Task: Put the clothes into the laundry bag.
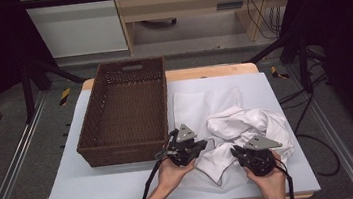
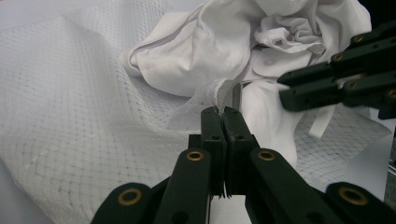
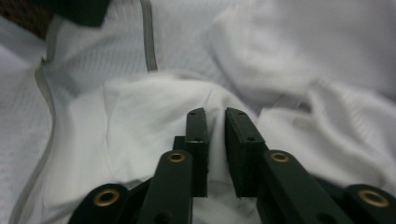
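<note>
Left fingers [image 2: 223, 122] pinching mesh bag [image 2: 70, 116] rim; right fingers [image 3: 215, 122] slightly parted over shirt [image 3: 154, 116], gripping nothing. Risking mesh slipping free, near bench front edge.

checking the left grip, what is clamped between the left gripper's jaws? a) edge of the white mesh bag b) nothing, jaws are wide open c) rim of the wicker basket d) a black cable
a: in the left gripper view the left gripper has its jaws shut on the grey-trimmed edge of the white mesh bag.
</note>
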Action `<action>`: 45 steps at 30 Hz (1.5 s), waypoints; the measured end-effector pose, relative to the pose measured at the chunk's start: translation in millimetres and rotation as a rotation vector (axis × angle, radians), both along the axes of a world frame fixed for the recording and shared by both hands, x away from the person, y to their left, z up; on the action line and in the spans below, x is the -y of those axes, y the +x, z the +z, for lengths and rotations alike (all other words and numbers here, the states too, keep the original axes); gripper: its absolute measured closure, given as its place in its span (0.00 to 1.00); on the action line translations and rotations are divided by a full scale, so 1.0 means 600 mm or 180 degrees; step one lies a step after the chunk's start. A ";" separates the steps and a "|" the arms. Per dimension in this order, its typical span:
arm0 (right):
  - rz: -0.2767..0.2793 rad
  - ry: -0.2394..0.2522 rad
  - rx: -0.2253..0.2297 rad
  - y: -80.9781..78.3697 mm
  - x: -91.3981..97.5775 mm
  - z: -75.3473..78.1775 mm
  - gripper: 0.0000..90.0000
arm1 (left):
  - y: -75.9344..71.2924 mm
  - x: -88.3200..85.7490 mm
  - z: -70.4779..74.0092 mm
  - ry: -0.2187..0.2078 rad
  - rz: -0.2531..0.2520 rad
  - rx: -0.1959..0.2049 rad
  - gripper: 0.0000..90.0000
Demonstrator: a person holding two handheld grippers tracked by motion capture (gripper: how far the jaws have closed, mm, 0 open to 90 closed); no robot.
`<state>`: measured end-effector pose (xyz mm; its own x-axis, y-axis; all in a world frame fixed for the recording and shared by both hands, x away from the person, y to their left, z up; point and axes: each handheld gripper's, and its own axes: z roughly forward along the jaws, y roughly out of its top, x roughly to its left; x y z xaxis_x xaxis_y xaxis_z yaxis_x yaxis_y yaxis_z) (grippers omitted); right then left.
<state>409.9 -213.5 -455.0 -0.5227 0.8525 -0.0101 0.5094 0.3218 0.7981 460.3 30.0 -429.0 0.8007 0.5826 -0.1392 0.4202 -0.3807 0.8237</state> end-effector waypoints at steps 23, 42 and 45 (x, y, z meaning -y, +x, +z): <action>-0.0139 0.0189 0.0522 -0.005 0.012 0.059 1.00 | 0.004 0.005 -0.004 0.0022 0.0024 -0.0024 0.99; 0.0261 -0.0103 0.0074 0.043 -0.101 -0.039 1.00 | -0.007 0.008 0.020 -0.0080 0.0034 0.0084 0.99; 0.0117 -0.0138 0.0124 0.062 -0.101 -0.050 0.99 | -0.010 -0.001 0.011 -0.0052 0.0029 0.0061 0.99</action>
